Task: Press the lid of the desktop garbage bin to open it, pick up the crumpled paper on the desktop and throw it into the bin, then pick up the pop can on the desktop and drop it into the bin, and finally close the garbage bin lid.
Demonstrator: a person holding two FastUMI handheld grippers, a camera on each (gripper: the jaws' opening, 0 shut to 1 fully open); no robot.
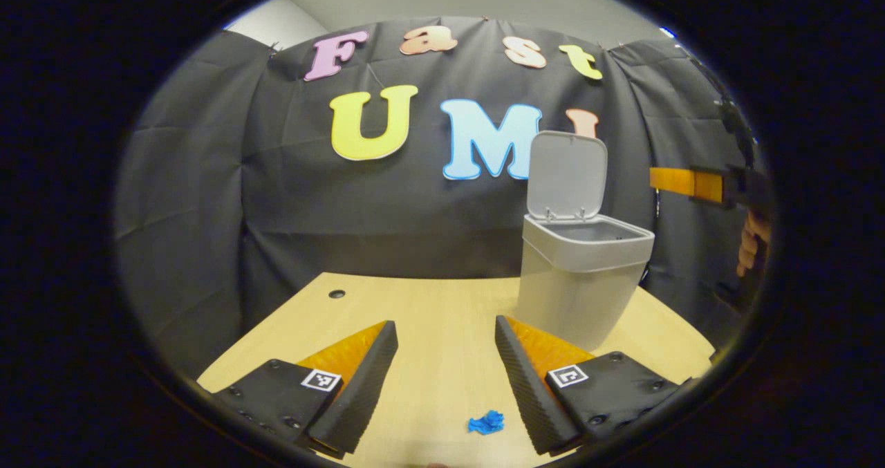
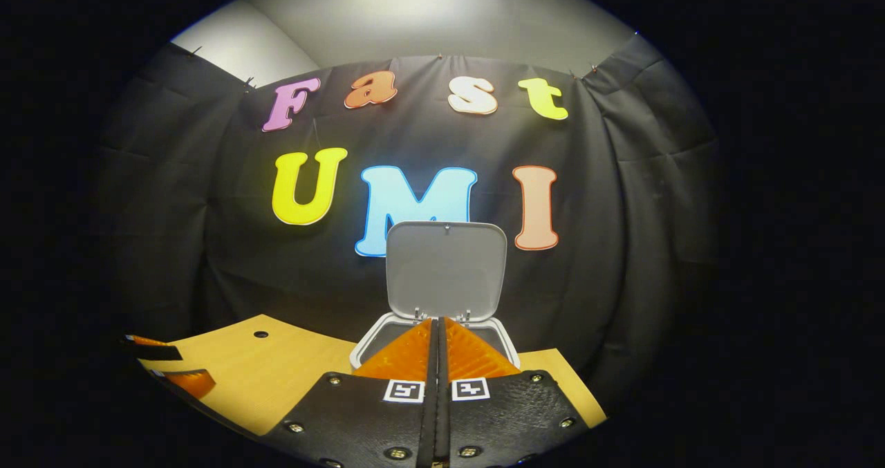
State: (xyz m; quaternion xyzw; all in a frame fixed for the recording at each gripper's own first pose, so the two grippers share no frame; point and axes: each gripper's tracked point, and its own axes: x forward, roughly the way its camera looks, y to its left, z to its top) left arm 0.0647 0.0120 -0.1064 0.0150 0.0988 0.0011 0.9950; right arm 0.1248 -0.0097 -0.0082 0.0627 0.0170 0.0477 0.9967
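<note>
A: What lies around the left tongs, going from left to right?

B: They stand wide apart over the pale wooden counter, gripping nothing; far left near the back edge is a small dark hole; between the two fingers, close to the camera, lies a small blue crumpled paper on the bare wood; just behind the right finger stands the grey garbage bin, its lid swung up and upright against the black cloth; at the far right edge the right tongs hang level with the lid, a hand below them.

A: And in the right gripper view?

B: At the lower left the left tongs peek in over the counter; the hole sits behind them; in the middle the right tongs are pressed together with nothing between, poised over the bin's open rim; the raised lid stands directly ahead.
</note>
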